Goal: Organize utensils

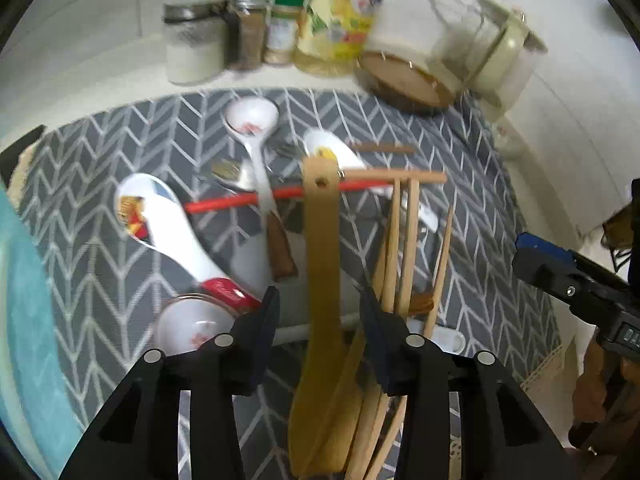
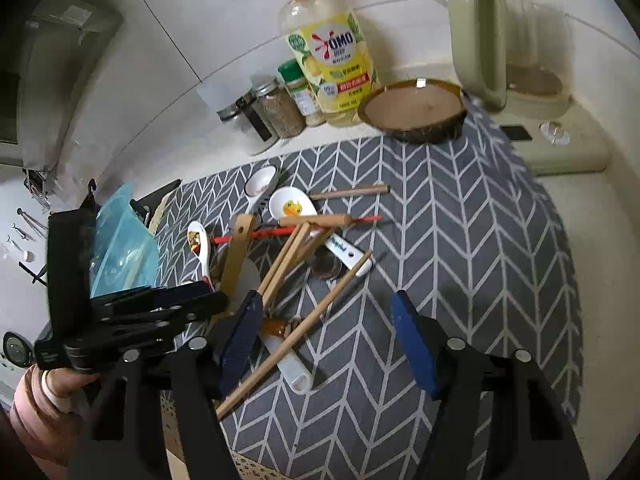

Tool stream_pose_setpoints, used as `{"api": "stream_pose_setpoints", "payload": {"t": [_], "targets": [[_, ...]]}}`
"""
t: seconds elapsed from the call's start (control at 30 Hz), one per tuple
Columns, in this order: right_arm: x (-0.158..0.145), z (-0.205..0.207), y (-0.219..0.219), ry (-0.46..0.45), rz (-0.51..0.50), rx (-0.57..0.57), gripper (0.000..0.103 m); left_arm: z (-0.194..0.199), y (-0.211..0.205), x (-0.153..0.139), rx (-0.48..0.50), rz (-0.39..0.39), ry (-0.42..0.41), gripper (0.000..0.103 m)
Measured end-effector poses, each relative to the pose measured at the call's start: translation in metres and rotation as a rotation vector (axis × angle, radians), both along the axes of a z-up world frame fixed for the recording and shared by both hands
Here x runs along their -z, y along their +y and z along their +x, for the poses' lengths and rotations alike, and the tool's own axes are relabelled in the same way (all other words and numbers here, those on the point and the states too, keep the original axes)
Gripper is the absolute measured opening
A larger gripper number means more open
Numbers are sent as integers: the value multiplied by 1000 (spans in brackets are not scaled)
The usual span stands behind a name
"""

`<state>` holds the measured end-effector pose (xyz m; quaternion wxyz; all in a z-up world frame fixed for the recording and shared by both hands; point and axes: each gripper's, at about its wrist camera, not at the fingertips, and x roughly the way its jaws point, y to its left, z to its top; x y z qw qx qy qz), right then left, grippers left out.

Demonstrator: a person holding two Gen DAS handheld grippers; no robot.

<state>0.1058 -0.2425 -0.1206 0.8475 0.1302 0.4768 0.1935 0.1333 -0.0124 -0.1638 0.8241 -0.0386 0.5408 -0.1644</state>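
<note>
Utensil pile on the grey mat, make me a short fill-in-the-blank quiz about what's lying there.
1. The thin straw lying across the pile is ____ in colour.
2. The white spoon nearest the brown bowl has a yellow ____ printed in it.
3. The dish soap bottle has a ____ pump top.
4. The left gripper has the handle of a ____ spatula between its fingers.

Missing words: red; duck; red; wooden

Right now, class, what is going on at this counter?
A person holds a gripper in each hand over a heap of utensils on a grey patterned mat. The left gripper straddles a wooden spatula, pads not pressing it. The right gripper hangs open above a chopstick. Nothing is sorted yet.
</note>
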Motion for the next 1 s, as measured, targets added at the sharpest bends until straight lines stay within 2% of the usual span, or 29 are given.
{"api": "stream_pose_setpoints", "payload": {"t": [0.03,0.07,0.13,0.27,0.43,0.47,0.5,0.53,0.57,0.63,0.77,0.9,1.0], "targets": [[4,0,2,7,9,-9,51,0,-1,1,-7,-8,-8,20],[7,1,2,15,9,-10,46,2,-3,6,-13,-1,14,17],[19,2,6,58,19,-19,35,6,-3,8,-25,-12,28,17],[34,7,13,93,19,-9,35,5,5,-2,-40,-40,28,17],[51,29,21,110,66,50,34,-4,18,-26,-51,-67,3,17],[52,32,23,96,63,53,31,-6,20,-31,-52,-77,-4,17],[54,35,27,93,39,55,21,-9,22,-36,-53,-86,-7,17],[54,36,25,105,72,61,14,-10,24,-41,-54,-91,-13,17],[50,35,20,104,107,79,11,-12,27,-49,-58,-95,-27,17],[35,29,12,66,113,108,6,-17,35,-64,-61,-109,-57,17],[-5,16,-5,-42,156,152,6,-28,55,-99,-73,-150,-126,17],[-64,12,-1,-190,174,140,6,-37,76,-134,-82,-176,-201,17],[-112,10,20,-302,200,76,6,-45,99,-161,-108,-189,-258,17]]}}
